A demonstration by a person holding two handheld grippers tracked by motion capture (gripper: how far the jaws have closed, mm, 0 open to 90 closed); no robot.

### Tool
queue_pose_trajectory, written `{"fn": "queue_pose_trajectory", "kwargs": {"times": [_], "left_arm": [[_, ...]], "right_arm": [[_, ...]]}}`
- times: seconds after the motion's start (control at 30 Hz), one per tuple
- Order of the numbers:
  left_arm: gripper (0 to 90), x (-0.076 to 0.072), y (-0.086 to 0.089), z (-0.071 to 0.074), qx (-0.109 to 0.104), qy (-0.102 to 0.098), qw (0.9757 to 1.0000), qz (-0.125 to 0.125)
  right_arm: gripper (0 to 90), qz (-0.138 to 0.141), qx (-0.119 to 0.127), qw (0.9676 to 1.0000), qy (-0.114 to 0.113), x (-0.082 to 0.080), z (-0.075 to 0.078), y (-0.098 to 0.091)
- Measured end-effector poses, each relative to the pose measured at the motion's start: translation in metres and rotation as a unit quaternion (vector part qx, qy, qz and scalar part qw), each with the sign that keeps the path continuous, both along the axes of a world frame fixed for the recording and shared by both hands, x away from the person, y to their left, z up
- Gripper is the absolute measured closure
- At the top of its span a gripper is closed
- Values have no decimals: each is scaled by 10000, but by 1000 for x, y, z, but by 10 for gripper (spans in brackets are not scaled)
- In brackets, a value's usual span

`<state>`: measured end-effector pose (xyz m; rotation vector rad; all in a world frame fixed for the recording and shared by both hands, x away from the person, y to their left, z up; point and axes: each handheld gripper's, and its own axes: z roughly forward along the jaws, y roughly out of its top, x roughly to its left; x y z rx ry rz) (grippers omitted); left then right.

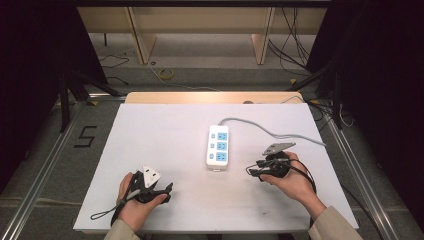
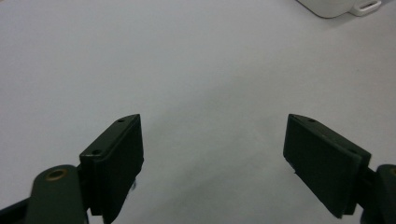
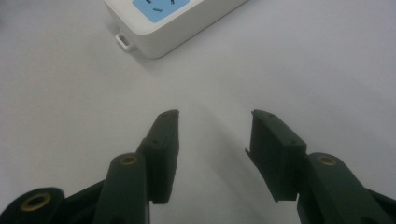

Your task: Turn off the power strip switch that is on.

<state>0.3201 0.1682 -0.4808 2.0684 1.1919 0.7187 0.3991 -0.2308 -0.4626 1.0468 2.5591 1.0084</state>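
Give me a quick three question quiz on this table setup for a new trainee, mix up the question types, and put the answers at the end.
1. True or false: the left hand-held gripper is shut on a plug.
2. Multiple choice: the power strip lies (A) at the table's left edge, (B) between the two grippers and farther from the person, (C) on the floor.
3. Fill in: the outlet faces on the power strip are coloured ____.

Key
1. False; its jaws stand open over the bare white table.
2. B; the right hand-held gripper sits just right of its near end.
3. Blue.
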Motion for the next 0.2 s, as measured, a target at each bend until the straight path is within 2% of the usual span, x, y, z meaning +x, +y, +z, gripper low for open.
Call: {"fn": "queue_pose_trajectory", "kwargs": {"times": [0.2], "left_arm": [[198,0,1,-1,32,19,10000,4]], "right_arm": [[506,-49,84,9999,-98,-4,0,-5]]}}
